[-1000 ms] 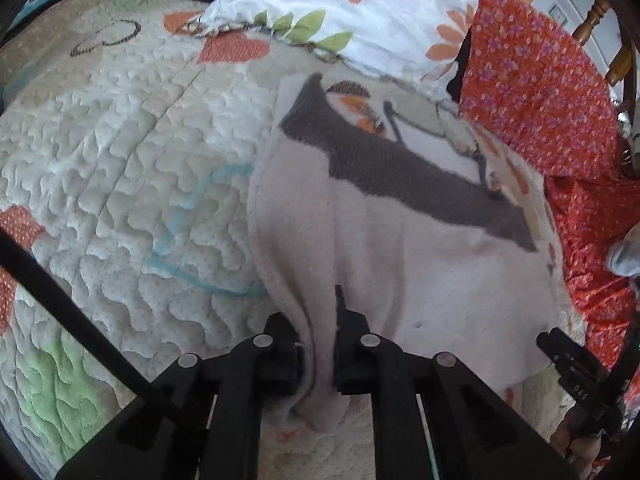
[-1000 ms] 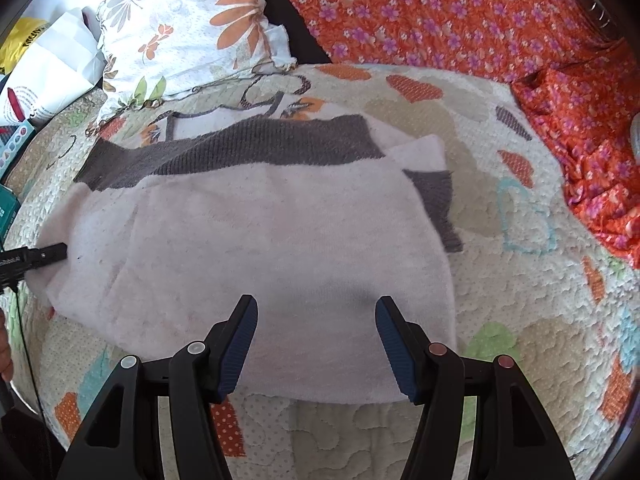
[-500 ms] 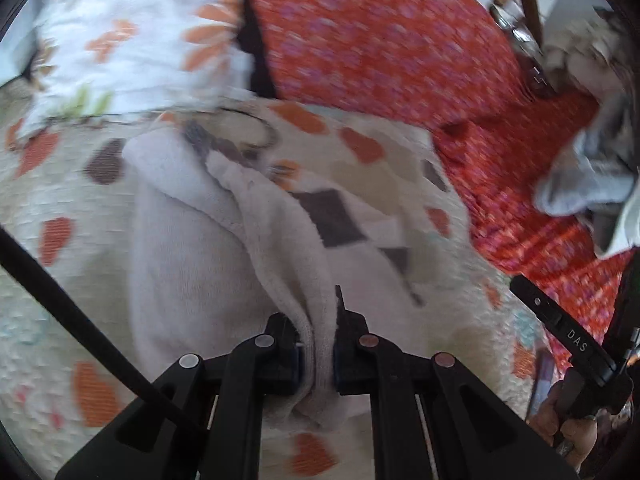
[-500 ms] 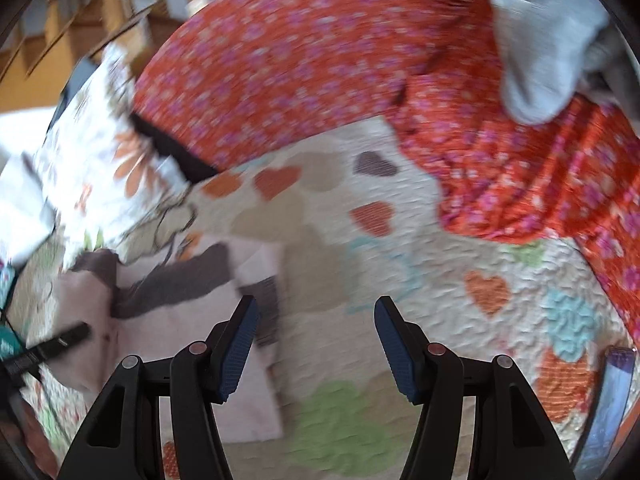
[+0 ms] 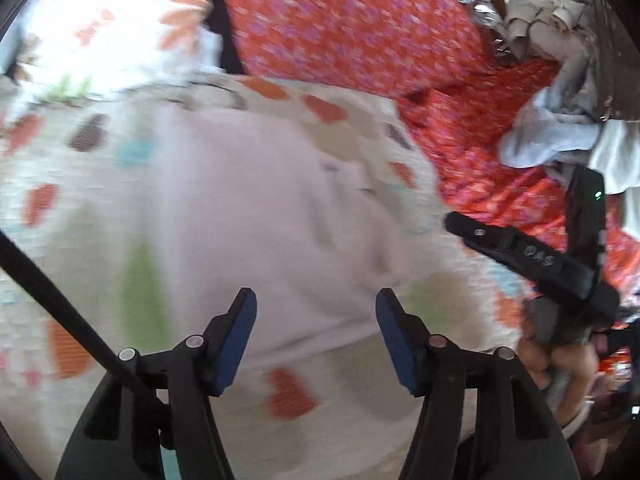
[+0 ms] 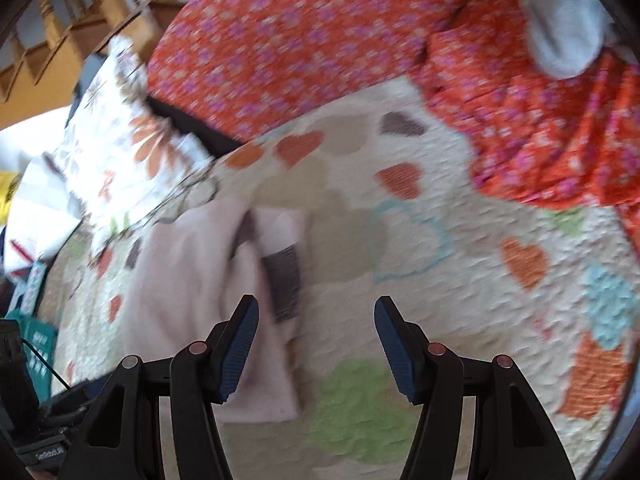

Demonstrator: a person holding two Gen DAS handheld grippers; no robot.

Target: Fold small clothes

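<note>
A pale pink garment (image 5: 256, 216) with a dark grey band (image 6: 284, 276) lies folded on a quilted bedspread (image 6: 420, 264). In the left wrist view it is blurred and fills the middle. My left gripper (image 5: 316, 336) is open and empty just above its near edge. My right gripper (image 6: 316, 344) is open and empty over the quilt, with the garment (image 6: 192, 280) to its left. The right gripper's body (image 5: 532, 260) shows at the right of the left wrist view.
A white flowered pillow (image 6: 132, 148) lies at the back left. An orange flowered cover (image 6: 320, 36) runs along the back and right. A grey-blue garment (image 5: 556, 140) lies on it at the right. Wooden railings (image 6: 80, 20) stand behind.
My left gripper has opened and let go of the pink garment, which now lies folded over. My right gripper has swung to the right, away from the garment.
</note>
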